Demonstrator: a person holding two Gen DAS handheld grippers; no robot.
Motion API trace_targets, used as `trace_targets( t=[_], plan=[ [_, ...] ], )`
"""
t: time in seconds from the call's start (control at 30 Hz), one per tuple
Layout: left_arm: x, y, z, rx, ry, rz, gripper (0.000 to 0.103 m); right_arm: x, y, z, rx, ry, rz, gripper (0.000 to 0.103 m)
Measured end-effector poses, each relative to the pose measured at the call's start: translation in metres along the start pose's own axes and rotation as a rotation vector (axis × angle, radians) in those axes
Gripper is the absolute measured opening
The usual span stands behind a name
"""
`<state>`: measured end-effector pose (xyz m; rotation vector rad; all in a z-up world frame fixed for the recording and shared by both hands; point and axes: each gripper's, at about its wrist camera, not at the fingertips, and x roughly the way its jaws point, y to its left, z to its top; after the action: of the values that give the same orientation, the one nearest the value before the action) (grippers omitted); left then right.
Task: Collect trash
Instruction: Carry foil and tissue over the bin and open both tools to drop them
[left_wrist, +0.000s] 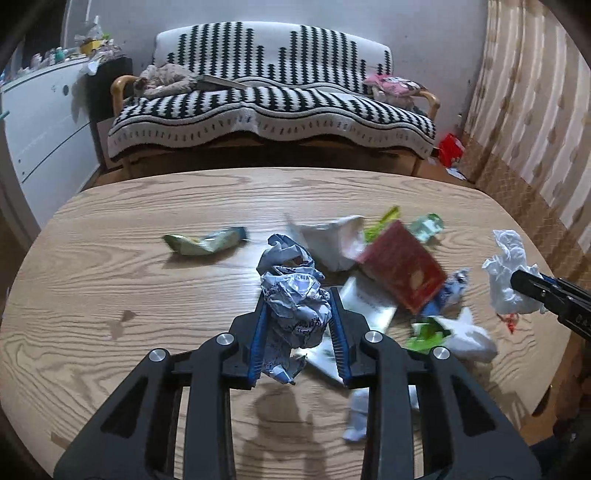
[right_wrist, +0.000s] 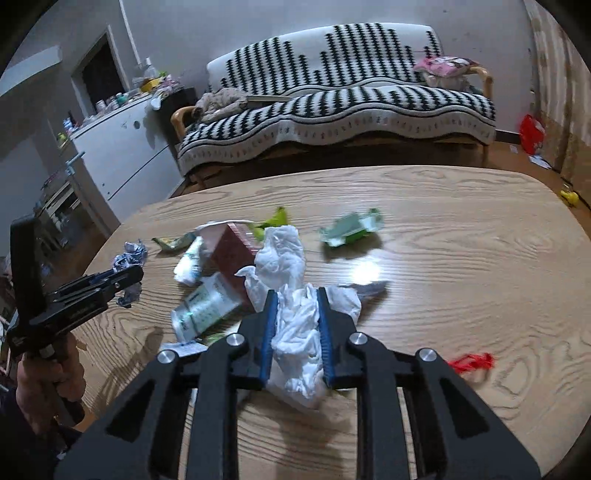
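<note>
While the left gripper (left_wrist: 297, 314) fingers pinch a crumpled blue-white wrapper (left_wrist: 295, 295) above the tabletop (left_wrist: 147, 295), the right gripper (right_wrist: 296, 321) fingers pinch a white tissue wad (right_wrist: 295, 325). More trash sits mid-tabletop: red box (left_wrist: 404, 266), green packets.

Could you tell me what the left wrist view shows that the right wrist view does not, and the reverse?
Only the left wrist view shows the crumpled printed paper filling the left gripper up close. Only the right wrist view shows the person's left hand on that gripper's handle and a yellow object on the floor. Both show the wooden table, the red box, the striped sofa and the white tissue clamped in the right gripper.
</note>
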<state>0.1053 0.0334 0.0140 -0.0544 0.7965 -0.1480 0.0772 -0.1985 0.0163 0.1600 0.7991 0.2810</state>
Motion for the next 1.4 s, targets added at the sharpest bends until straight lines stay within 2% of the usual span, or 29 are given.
trace_targets(
  t=[0.1, 0.37, 0.6, 0.77, 0.97, 1.1, 1.27, 1.4],
  plan=[
    [0.000, -0.028, 0.002, 0.034, -0.009, -0.034, 0.030, -0.020, -0.027, -0.003, 0.036, -0.016, -0.042, 0.021],
    [0.001, -0.151, -0.004, 0.196, -0.021, -0.192, 0.030, -0.089, -0.127, -0.033, 0.166, -0.068, -0.204, 0.021],
    [-0.002, -0.273, -0.029, 0.350, -0.021, -0.365, 0.030, -0.162, -0.223, -0.091, 0.321, -0.107, -0.348, 0.021],
    [-0.007, -0.363, -0.064, 0.451, -0.013, -0.492, 0.030, -0.207, -0.277, -0.142, 0.427, -0.120, -0.435, 0.021],
    [-0.005, -0.471, -0.110, 0.560, 0.042, -0.637, 0.030, -0.246, -0.335, -0.207, 0.541, -0.090, -0.540, 0.021],
    [0.003, -0.523, -0.142, 0.615, 0.086, -0.694, 0.030, -0.269, -0.367, -0.243, 0.624, -0.075, -0.579, 0.021],
    [0.020, -0.566, -0.169, 0.650, 0.145, -0.741, 0.030, -0.281, -0.401, -0.276, 0.752, -0.034, -0.596, 0.021],
    [0.040, -0.591, -0.193, 0.665, 0.225, -0.769, 0.030, -0.284, -0.411, -0.286, 0.799, 0.006, -0.641, 0.021]
  ],
)
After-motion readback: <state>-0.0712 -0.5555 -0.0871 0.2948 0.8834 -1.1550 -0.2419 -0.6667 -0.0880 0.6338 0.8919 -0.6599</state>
